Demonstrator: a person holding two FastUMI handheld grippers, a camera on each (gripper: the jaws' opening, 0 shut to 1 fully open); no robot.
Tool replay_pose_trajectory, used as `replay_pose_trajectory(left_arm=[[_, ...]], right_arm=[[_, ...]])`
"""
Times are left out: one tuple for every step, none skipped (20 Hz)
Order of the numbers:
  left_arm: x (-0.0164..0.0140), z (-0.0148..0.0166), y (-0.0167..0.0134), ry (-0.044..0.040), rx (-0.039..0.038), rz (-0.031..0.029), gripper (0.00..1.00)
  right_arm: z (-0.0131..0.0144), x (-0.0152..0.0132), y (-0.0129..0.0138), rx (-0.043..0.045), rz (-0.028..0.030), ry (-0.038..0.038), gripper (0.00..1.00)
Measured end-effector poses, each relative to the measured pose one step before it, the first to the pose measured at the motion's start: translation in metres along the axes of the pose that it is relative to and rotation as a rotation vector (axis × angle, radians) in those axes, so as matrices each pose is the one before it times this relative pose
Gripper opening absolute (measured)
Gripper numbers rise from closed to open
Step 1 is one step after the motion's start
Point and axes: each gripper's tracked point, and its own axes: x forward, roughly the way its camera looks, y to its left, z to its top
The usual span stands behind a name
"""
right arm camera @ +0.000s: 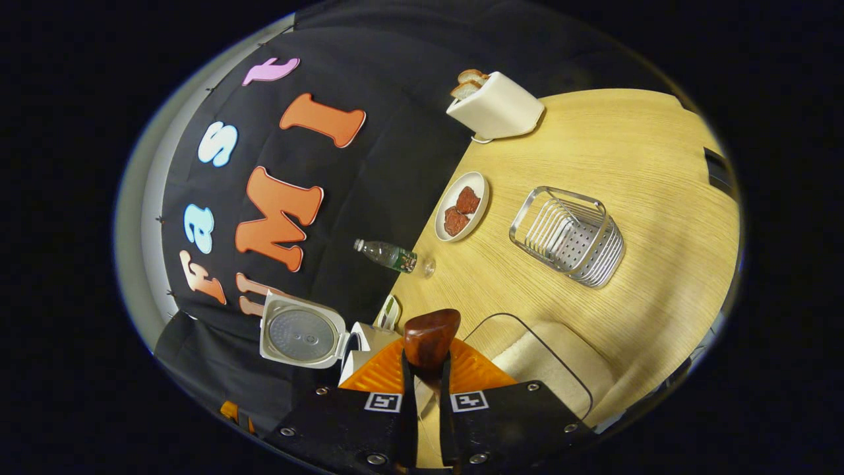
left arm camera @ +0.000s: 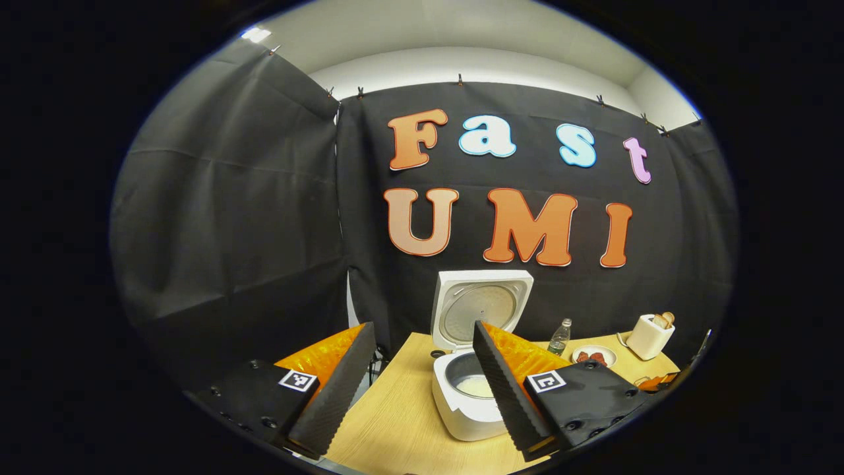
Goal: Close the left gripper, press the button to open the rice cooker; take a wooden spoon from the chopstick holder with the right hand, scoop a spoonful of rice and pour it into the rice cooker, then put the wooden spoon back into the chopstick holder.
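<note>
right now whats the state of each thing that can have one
rice cooker: lid up, rice inside
left gripper: open, holding nothing
right gripper: shut on wooden spoon
chopstick holder: upright, empty
toaster: bread in its slots
plate: two dark red pieces on it
bottle: standing, capped

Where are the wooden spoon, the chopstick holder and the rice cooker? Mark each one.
wooden spoon (right arm camera: 431,338), right gripper view, on its bowl.
chopstick holder (right arm camera: 571,239), right gripper view, on its wire wall.
rice cooker (left arm camera: 482,305), left gripper view, on its raised lid.

One rice cooker (left arm camera: 465,396), one wooden spoon (right arm camera: 430,338), one toaster (right arm camera: 496,105), one bottle (right arm camera: 389,255).
</note>
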Motion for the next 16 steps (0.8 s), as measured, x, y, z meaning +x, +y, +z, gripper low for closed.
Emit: replay_pose_trajectory(left_arm=[[0.00185, -0.00048, -0.00027, -0.00238, 0.00409, 0.00007, 1.0], [0.00143, 0.0003, -0.00057, -0.00079, 0.00256, 0.00053, 1.0], [0.00091, -0.00027, -0.00046, -0.00013, -0.00137, -0.0009, 1.0], [0.00166, 0.00023, -0.00149, -0.0018, -0.00407, -0.00372, 1.0], [-0.00011, -0.00038, -0.00126, -0.00124, -0.00562, -0.00377, 1.0], [0.00094, 0.0015, -0.00065, -0.00142, -0.00694, -0.00287, 1.0], [0.00148, -0.00037, -0.00025, -0.00079, -0.00398, -0.00133, 1.0], [0.00156, 0.00092, 0.00045, -0.00139, -0.00032, 0.00145, 1.0], [0.0009, 0.00016, 0.00118, -0.00119, 0.001, 0.00267, 1.0], [0.00122, 0.00055, 0.0005, -0.00164, 0.00127, 0.00267, 1.0], [0.0001, 0.00095, 0.00137, -0.00172, 0.00021, 0.00291, 1.0], [0.00032, 0.00012, 0.0011, -0.00093, 0.00023, 0.00287, 1.0], [0.00085, 0.00138, 0.00144, -0.00089, 0.00309, 0.00435, 1.0], [0.00203, 0.00027, 0.00131, -0.00196, 0.00398, 0.00359, 1.0], [0.00103, 0.00064, 0.00082, -0.00051, 0.00281, 0.00266, 1.0], [0.00239, -0.00111, 0.00024, 0.00159, 0.00158, 0.00165, 1.0]], right_arm=[[0.003, -0.0012, 0.00373, 0.00386, 0.00077, -0.00349, 0.13], [0.00306, -0.00297, 0.00513, 0.00958, 0.00209, -0.00046, 0.13], [0.00239, -0.00113, 0.00436, 0.01199, 0.00242, 0.00071, 0.13], [0.00147, -0.0019, 0.00581, 0.01446, 0.00449, 0.00147, 0.13], [0.00171, -0.00031, 0.00496, 0.01381, 0.0053, 0.00061, 0.08], [0.00115, -0.00076, 0.00538, 0.01509, 0.00575, 0.00028, 0.13], [0.00056, 0.00025, 0.00456, 0.01134, 0.00652, 0.0035, 0.13], [0.00057, 0.00068, 0.00596, 0.01066, 0.00709, 0.00216, 0.13], [-0.00019, 0.00129, 0.0052, 0.00876, 0.0071, 0.00315, 0.13], [-0.00042, 0.00199, 0.00569, 0.0093, 0.0073, 0.004, 0.13], [-0.0002, 0.00291, 0.00591, 0.01348, 0.00772, 0.00589, 0.13], [-0.00082, 0.00219, 0.00664, 0.0131, 0.00935, 0.00706, 0.13], [-0.00245, 0.00333, 0.00591, 0.01337, 0.00221, 0.01541, 0.13], [-0.00325, 0.00184, 0.00656, 0.01113, 0.00311, 0.01294, 0.13], [-0.00173, 0.00437, 0.00762, 0.00358, 0.008, 0.00896, 0.13], [-0.00164, 0.00415, 0.00907, 0.00232, 0.00996, 0.00785, 0.13]])
